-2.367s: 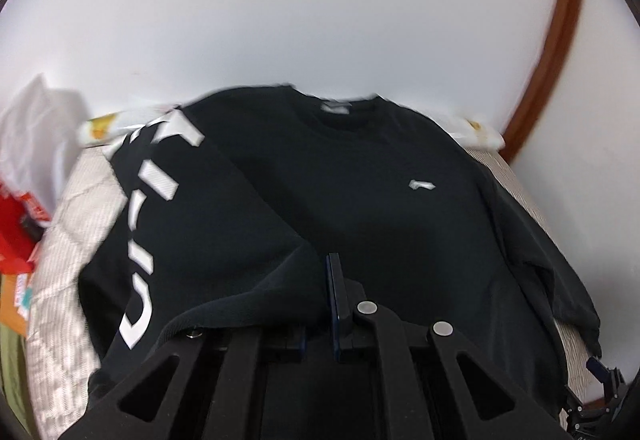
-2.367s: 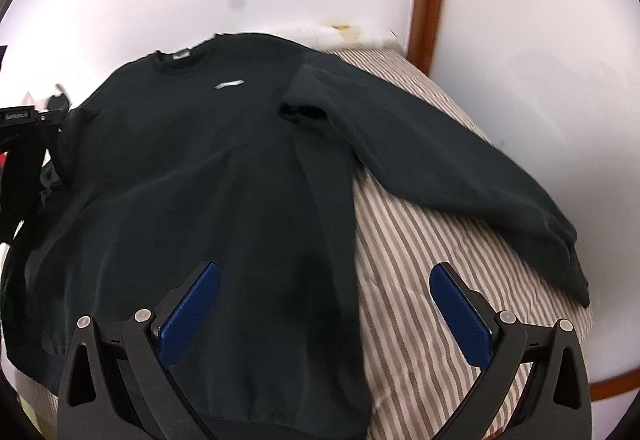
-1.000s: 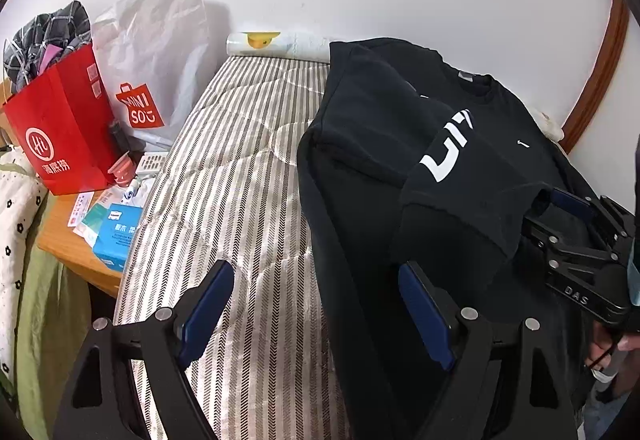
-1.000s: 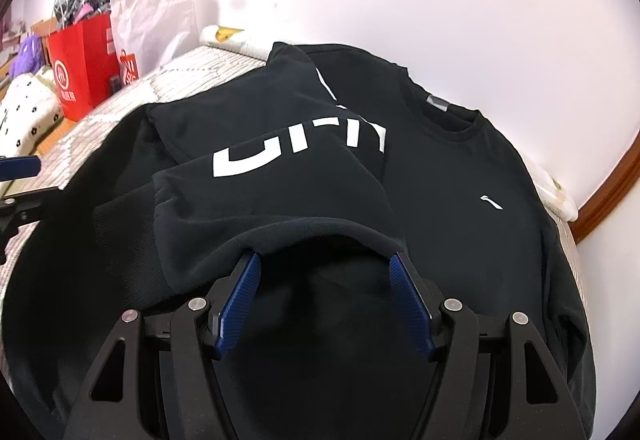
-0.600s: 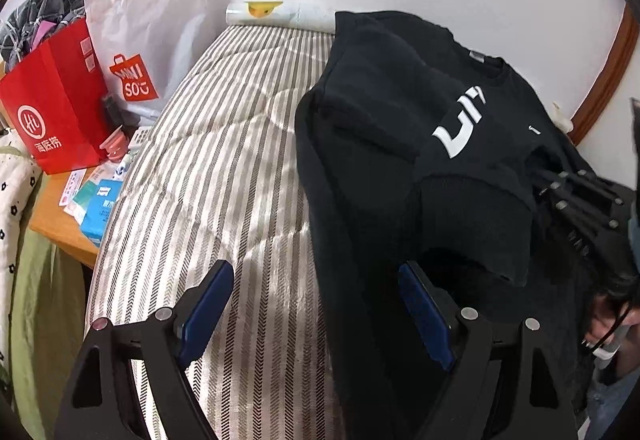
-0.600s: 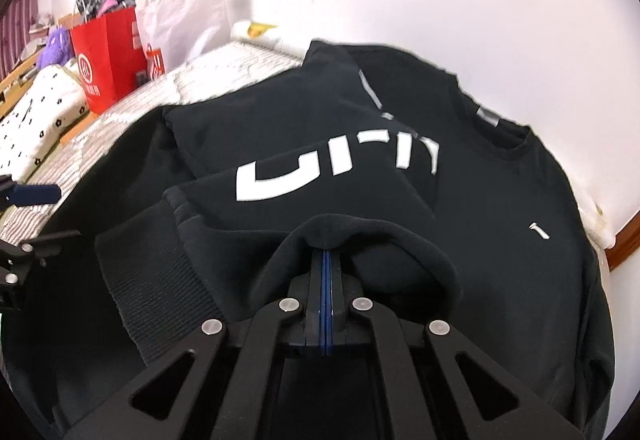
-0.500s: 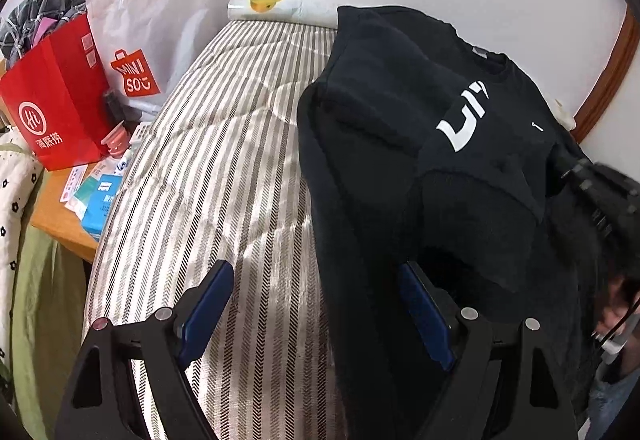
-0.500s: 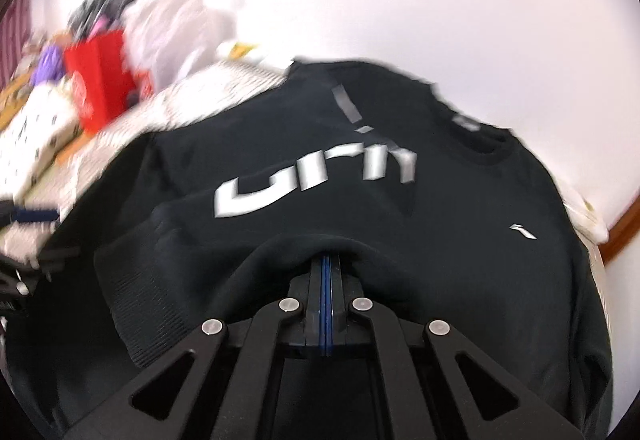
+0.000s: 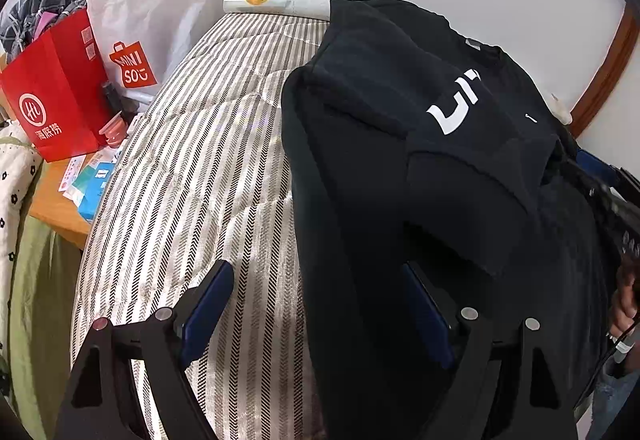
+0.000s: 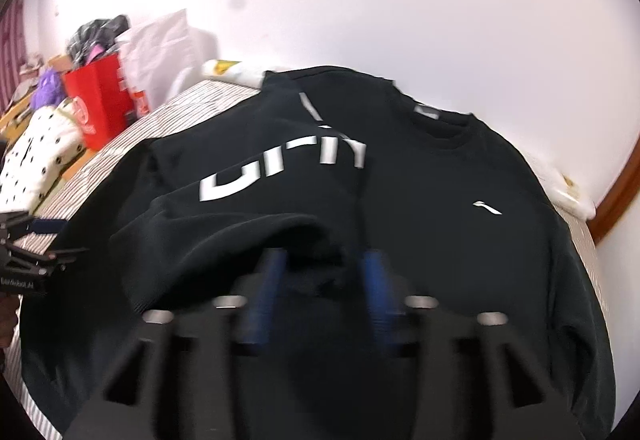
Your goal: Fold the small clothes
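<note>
A black sweatshirt (image 9: 360,112) lies on the striped mattress (image 9: 208,144), one sleeve with white lettering (image 10: 280,172) folded across its chest. My left gripper (image 9: 316,320) is open and empty over the sweatshirt's left edge. My right gripper (image 10: 322,292) is blurred, its jaws parted, with the sleeve cuff (image 10: 256,240) lying between and just ahead of the fingers. The right gripper shows at the right edge of the left wrist view (image 9: 600,176). The left gripper shows at the left edge of the right wrist view (image 10: 28,244).
A red paper bag (image 9: 52,92) and a white Miniso bag (image 9: 140,20) stand left of the bed, on a wooden side table (image 9: 60,216) with small boxes. A rolled white item (image 9: 272,0) lies at the bed's head by the wall. A brown frame (image 9: 600,72) runs at the right.
My right gripper, shut on the sleeve cuff half a second ago, has opened and drawn back a little. My left gripper stays open and barely moves.
</note>
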Demonstrator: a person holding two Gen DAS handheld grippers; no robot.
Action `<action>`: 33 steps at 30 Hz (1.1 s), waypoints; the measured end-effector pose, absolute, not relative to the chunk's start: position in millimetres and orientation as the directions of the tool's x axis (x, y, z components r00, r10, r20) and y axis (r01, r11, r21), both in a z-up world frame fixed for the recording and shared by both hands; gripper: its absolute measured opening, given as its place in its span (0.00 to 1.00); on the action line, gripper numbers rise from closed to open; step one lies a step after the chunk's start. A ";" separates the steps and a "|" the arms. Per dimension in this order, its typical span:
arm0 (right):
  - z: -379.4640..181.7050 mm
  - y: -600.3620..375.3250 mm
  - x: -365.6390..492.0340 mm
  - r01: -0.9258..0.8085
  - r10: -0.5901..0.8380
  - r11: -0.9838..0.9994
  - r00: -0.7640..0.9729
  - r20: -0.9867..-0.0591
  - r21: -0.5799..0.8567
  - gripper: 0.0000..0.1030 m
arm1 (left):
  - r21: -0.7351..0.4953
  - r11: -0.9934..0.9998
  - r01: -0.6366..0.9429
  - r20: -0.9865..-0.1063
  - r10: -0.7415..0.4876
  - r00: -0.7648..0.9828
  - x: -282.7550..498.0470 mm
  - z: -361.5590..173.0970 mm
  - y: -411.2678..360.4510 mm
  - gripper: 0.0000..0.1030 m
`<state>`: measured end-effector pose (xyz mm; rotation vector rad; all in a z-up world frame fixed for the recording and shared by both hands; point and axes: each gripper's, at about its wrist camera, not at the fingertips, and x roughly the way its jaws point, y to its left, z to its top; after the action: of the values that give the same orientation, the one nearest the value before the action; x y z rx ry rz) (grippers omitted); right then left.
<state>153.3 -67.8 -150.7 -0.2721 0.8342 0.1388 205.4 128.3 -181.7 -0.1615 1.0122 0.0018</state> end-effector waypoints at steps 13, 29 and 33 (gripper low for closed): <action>-160.3 -2.5 135.3 -0.462 0.134 0.844 0.674 -0.727 -0.272 0.69 | -0.150 0.986 -0.077 -0.839 -0.086 0.538 207.5 -186.1 137.3 0.81; -211.2 39.9 160.3 -0.475 0.124 0.857 0.565 -0.816 -0.199 0.39 | -0.154 0.984 -0.095 -0.834 -0.078 0.546 205.1 -185.7 145.4 0.81; -189.2 13.6 168.7 -0.395 0.125 0.907 0.585 -0.801 -0.146 0.21 | -0.093 0.990 -0.102 -0.842 -0.024 0.539 205.7 -187.7 137.1 0.81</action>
<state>168.7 13.6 -189.2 -0.3261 0.8982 0.3095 205.7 137.1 -187.7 -0.1368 1.0018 0.0466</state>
